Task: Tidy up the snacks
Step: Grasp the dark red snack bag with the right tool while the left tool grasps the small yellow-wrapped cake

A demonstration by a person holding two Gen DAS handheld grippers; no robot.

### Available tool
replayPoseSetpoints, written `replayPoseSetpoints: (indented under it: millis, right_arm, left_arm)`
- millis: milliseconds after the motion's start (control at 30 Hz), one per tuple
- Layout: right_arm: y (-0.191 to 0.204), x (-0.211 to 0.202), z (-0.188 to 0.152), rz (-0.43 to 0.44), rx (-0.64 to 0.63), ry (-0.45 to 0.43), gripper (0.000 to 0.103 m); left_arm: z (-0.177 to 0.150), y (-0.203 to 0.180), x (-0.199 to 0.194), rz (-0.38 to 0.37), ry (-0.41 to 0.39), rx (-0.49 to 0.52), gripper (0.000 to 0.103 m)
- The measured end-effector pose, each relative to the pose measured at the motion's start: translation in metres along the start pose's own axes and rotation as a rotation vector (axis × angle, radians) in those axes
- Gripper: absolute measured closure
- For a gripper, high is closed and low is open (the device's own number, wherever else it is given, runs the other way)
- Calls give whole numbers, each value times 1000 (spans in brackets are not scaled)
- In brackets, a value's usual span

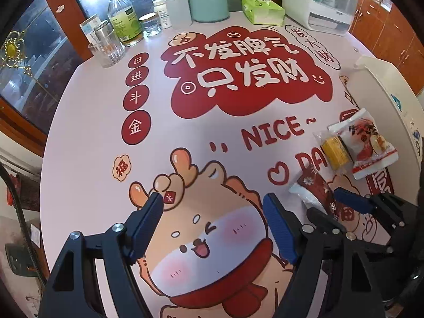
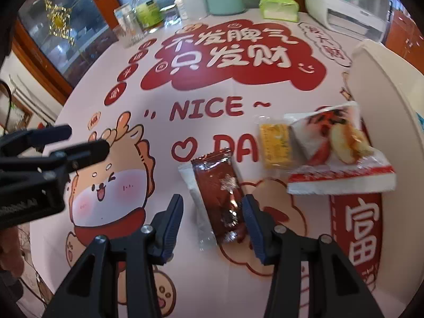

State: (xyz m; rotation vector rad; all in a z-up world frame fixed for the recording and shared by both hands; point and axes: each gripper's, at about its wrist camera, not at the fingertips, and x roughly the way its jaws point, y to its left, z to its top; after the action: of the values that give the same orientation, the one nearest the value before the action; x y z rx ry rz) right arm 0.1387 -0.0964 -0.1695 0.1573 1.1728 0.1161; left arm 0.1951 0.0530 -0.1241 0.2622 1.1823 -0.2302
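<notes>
A dark red snack packet (image 2: pixel 220 193) lies on the printed tablecloth, partly over a clear white wrapper (image 2: pixel 189 182). My right gripper (image 2: pixel 212 206) is open, its jaws either side of the packet's near end, low over it. Beyond lie a yellow wrapped cake (image 2: pixel 275 143) and a white-and-red snack bag (image 2: pixel 339 153), beside a white bin (image 2: pixel 384 84). My left gripper (image 1: pixel 213 209) is open and empty over the cartoon print. In the left wrist view the red packet (image 1: pixel 316 188), yellow cake (image 1: pixel 335 151), white bag (image 1: pixel 367 143) and right gripper (image 1: pixel 322 202) lie to the right.
At the table's far edge stand a glass (image 1: pixel 107 50), bottles (image 1: pixel 124 18), a teal canister (image 1: pixel 209 0), a green tissue pack (image 1: pixel 262 10) and a white appliance (image 1: pixel 320 0). A glass-door cabinet (image 1: pixel 31 61) is on the left. The left gripper shows at the left in the right wrist view (image 2: pixel 79 143).
</notes>
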Motion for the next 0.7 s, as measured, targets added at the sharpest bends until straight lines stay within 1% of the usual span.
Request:
replayPoseSetpoints:
  millis: [167, 267, 333, 367, 400, 533, 700]
  right_arm:
    - [5, 10, -1, -39, -48, -13, 57]
    - [4, 8, -5, -33, -56, -27, 70]
    - [2, 6, -8, -27, -59, -30, 75]
    - [0, 5, -10, -14, -60, -26, 81]
    - [-1, 4, -11, -2, -57, -25, 84]
    - [-7, -5, -23, -1, -46, -36, 88]
    - [-30, -20, -42, 17, 34, -48, 92]
  left_arm:
    - [5, 1, 0, 12, -1, -6, 27]
    - [8, -3, 2, 14, -2, -1, 27]
    - [10, -8, 3, 9, -1, 4, 27]
    - [11, -11, 4, 6, 0, 7, 27]
    - [12, -14, 5, 4, 0, 10, 27]
    - [17, -33, 8, -11, -2, 40, 27]
    - [25, -56, 17, -37, 5, 67, 27]
